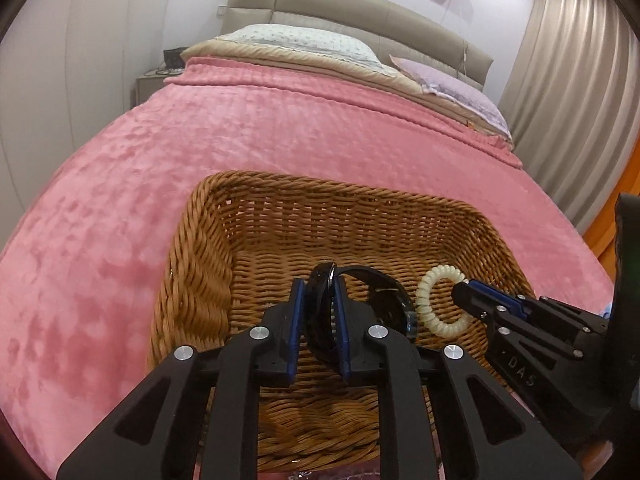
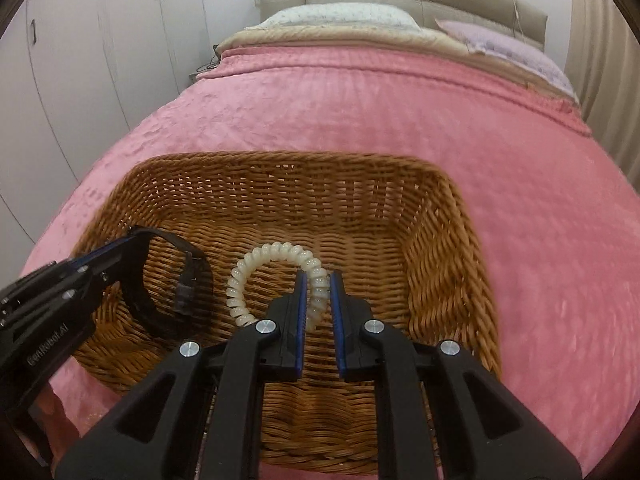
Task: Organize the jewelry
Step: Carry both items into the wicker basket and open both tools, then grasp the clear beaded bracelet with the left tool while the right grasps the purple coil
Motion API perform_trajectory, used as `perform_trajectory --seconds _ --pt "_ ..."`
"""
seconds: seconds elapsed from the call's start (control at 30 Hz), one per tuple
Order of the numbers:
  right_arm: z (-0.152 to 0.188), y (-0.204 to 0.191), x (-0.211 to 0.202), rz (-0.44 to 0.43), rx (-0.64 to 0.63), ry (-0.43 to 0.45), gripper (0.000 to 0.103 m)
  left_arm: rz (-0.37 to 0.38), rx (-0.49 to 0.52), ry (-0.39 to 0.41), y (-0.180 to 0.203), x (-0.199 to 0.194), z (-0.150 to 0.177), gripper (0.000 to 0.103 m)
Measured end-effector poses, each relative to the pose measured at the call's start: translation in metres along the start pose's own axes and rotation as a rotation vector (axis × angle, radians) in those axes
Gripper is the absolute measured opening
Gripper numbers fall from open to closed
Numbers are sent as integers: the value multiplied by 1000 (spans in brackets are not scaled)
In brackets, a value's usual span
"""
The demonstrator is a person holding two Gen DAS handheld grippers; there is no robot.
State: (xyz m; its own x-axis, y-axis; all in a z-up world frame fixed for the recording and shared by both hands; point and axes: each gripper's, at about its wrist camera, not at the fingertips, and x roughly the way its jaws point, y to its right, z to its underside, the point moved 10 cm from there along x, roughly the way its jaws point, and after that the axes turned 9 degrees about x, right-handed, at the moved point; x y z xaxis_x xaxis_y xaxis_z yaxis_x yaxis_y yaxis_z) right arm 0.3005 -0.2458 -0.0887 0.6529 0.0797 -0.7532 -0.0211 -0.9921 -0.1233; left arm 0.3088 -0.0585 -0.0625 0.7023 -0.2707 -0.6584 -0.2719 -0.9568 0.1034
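A brown wicker basket (image 1: pixel 320 182) (image 2: pixel 280 158) sits on the pink bedspread, and both grippers hang over its inside. My left gripper (image 1: pixel 319 284) (image 2: pixel 132 240) is shut on a black wristband (image 1: pixel 384 284) (image 2: pixel 192 276), whose loop hangs to the right of the pads above the basket floor. My right gripper (image 2: pixel 319 280) (image 1: pixel 460 290) is shut on a cream spiral coil bracelet (image 2: pixel 272 250) (image 1: pixel 430 284), with the ring arching away to the left of its fingers. The two pieces are close together but apart.
The pink bedspread (image 1: pixel 200 140) (image 2: pixel 400 100) spreads around the basket on all sides. Pillows (image 1: pixel 304 42) and a padded headboard (image 1: pixel 360 8) lie at the far end. White wardrobe doors (image 2: pixel 80 40) stand on the left, curtains (image 1: pixel 572 60) on the right.
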Motion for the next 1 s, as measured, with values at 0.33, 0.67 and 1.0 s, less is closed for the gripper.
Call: perform_trajectory --seconds 0.33,0.67,1.0 --pt "2 -1 -44 -60 3 35 38 32 1 50 1 -45 -1 40" --pt "40 -14 -161 -158 -26 249 38 73 -60 218 -28 -166 33 59" --pt "111 1 -145 -124 5 185 38 49 0 184 -23 -182 94 59"
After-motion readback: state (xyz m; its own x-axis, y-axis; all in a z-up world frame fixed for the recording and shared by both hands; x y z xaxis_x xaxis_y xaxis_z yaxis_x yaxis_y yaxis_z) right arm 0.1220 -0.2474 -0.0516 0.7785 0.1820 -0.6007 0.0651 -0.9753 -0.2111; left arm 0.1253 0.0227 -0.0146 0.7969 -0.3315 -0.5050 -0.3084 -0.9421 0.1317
